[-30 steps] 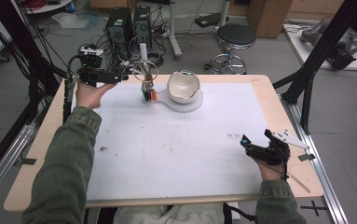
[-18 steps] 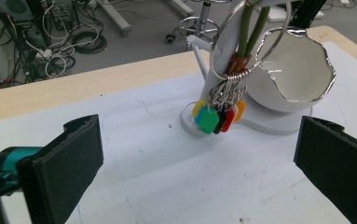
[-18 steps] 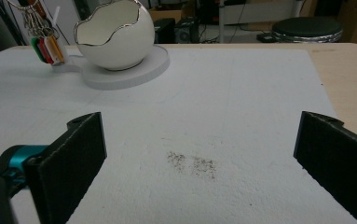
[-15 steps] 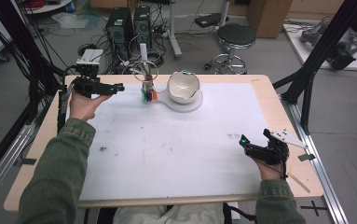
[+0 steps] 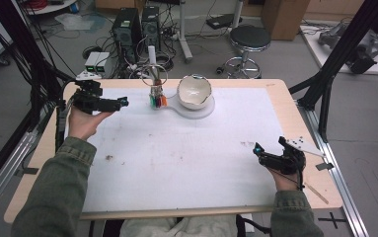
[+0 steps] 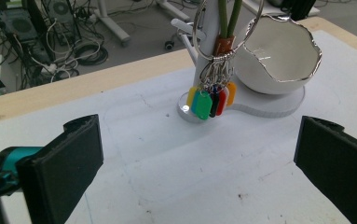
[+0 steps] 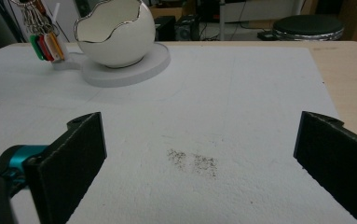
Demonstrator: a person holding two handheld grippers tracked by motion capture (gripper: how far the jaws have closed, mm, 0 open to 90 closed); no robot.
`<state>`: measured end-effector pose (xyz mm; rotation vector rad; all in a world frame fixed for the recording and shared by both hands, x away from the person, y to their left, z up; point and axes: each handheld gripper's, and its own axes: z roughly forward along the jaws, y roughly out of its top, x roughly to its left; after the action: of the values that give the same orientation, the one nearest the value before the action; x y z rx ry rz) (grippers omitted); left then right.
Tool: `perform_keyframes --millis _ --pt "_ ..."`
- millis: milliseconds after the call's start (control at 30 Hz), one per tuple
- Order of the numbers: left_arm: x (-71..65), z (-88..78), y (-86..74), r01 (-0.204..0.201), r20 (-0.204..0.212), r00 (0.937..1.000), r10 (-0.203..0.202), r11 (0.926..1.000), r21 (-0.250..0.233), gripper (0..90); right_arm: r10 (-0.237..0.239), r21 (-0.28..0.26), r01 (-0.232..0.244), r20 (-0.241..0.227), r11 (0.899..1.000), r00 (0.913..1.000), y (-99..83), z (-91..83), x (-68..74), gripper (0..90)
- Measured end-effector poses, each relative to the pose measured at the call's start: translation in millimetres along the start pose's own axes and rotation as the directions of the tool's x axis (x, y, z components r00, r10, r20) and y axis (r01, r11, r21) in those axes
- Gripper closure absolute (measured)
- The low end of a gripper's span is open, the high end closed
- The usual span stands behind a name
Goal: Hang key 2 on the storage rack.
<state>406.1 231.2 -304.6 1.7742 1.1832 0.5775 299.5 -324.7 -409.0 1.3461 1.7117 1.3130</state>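
Left gripper (image 5: 120,102) is held up by the left hand (image 5: 84,123) near the far-left corner of the surface (image 5: 280,98), jaws wide apart, nothing between them, pointing toward the key stand. In the left gripper view the jaws frame bare white mat (image 6: 190,168), with the stand ahead

Just right of it, near the far edge: a white stand (image 5: 153,74) with a metal ring (image 6: 227,28) carrying a bunch of coloured key tags (image 5: 158,100) (yellow, green, black, red, orange in the left gripper view (image 6: 211,100)). The tags hang just above the stand's round foot; touching it or not, can't tell

Beside that, an egg-shaped white bowl (image 5: 194,91) with a jagged silver rim sits on a flat white base (image 5: 204,109) joined to the stand's foot. Bowl looks empty

Right gripper (image 5: 257,149) is in the right hand (image 5: 286,173) near the near-right corner, well apart from the bowl, jaws wide apart, empty. The right gripper view shows a dark smudge (image 7: 192,163) on the mat between the jaws, and the bowl (image 7: 115,32) and tags (image 7: 45,46) far off
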Motion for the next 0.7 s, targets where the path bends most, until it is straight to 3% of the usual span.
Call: perform_keyframes --millis 233,700 --pt "9.3 -7.2 -14.2 0.034 -0.016 0.9993 -0.034 0.9990 -0.028 1.6 0.002 0.007 -0.003 0.001 1.000 1.0000 -0.2 0.0 0.2 1.4" --pt "29.5 -21.2 -40.7 0.086 -0.063 0.9941 -0.088 0.9958 -0.032 1.7 -0.005 0.007 0.005 0.004 1.000 1.0000 -0.2 0.5 0.1 1.4"
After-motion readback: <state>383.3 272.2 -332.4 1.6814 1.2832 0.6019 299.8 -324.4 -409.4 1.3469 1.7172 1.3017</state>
